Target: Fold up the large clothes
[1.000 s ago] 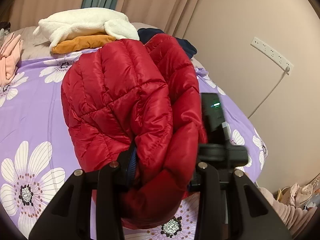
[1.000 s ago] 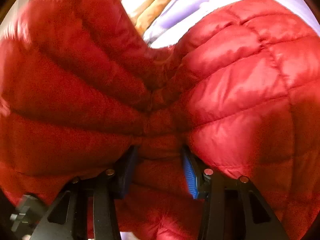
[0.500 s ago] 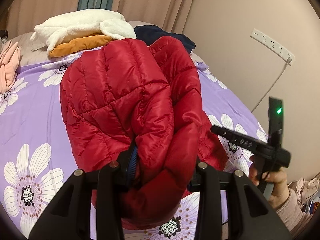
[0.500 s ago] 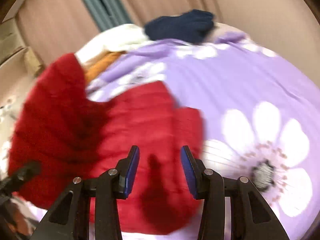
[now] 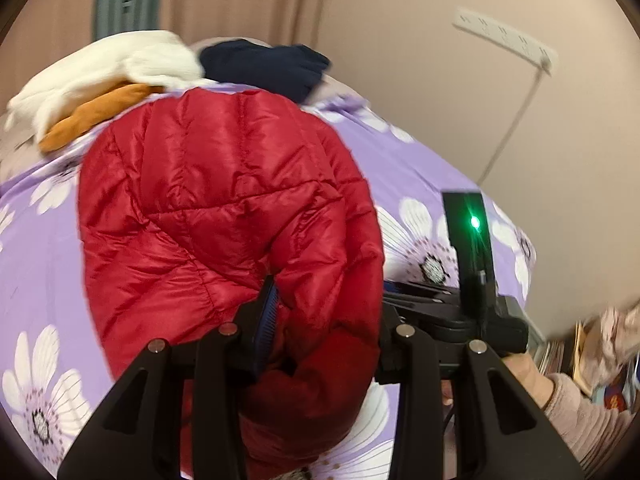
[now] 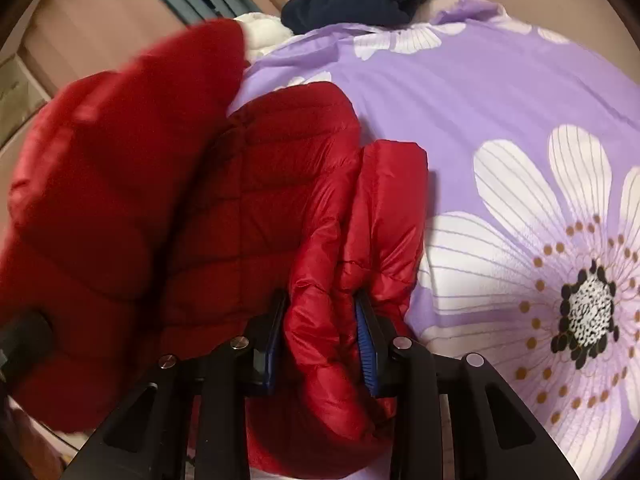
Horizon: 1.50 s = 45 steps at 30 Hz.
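That red puffer jacket [image 5: 224, 216] is all bunched up, shiny and quilted, half lifted off the purple flowered bedspread [image 6: 500, 92], near the bed's right edge, one fold hanging loose.

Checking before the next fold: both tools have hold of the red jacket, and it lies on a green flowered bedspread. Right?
Not quite: the bedspread is purple with white flowers, not green, as the right wrist view shows. The rest holds: the left tool grips the red jacket, and the right tool is closing with a fold of it between its pads.
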{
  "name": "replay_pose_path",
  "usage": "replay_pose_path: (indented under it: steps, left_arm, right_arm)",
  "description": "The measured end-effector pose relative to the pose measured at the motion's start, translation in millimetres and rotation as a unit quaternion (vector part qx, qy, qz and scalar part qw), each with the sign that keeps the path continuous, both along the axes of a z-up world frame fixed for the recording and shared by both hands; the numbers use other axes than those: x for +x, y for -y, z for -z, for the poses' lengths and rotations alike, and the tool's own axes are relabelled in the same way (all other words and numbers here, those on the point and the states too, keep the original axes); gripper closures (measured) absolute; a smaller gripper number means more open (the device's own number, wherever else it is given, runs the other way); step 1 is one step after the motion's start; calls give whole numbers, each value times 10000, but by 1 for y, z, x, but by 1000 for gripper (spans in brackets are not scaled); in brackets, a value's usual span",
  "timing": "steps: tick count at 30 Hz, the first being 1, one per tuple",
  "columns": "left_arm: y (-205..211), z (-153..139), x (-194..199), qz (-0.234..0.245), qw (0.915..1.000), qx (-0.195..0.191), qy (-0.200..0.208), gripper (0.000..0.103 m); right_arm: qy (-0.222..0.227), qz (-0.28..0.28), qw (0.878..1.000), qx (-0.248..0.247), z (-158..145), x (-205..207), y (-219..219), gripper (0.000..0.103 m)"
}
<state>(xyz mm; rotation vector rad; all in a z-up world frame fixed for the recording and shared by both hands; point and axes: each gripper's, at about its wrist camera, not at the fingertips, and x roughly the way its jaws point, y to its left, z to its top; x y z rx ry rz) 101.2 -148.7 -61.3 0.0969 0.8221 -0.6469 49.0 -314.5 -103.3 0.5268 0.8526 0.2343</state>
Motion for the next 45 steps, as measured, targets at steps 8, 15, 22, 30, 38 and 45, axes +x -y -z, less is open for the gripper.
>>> replay_pose_path:
  steps: [8, 15, 22, 30, 38, 45]
  left_arm:
    - [23, 29, 21, 579, 9974, 309, -300, 56]
    - [22, 38, 21, 809, 9952, 435, -329, 49]
    - [28, 40, 21, 849, 9946, 469, -363, 44]
    - [29, 41, 26, 815, 9949, 430, -406, 42]
    - [22, 31, 32, 800, 9948, 141, -606, 41]
    - [-25, -17, 35, 621, 9950, -645, -432, 41]
  right_arm:
    - [-110, 77, 9963, 854, 14, -1, 36, 68]
    - [314, 371, 9835, 1744, 4, -18, 87, 57]
    - [446, -195, 9628, 2657, -12, 3, 72, 27]
    - [624, -632, 9743, 2070, -40, 7, 38, 31]
    - [964, -374, 9883, 1123, -47, -6, 30, 85]
    - [579, 132, 9797, 1914, -8, 2, 64, 85]
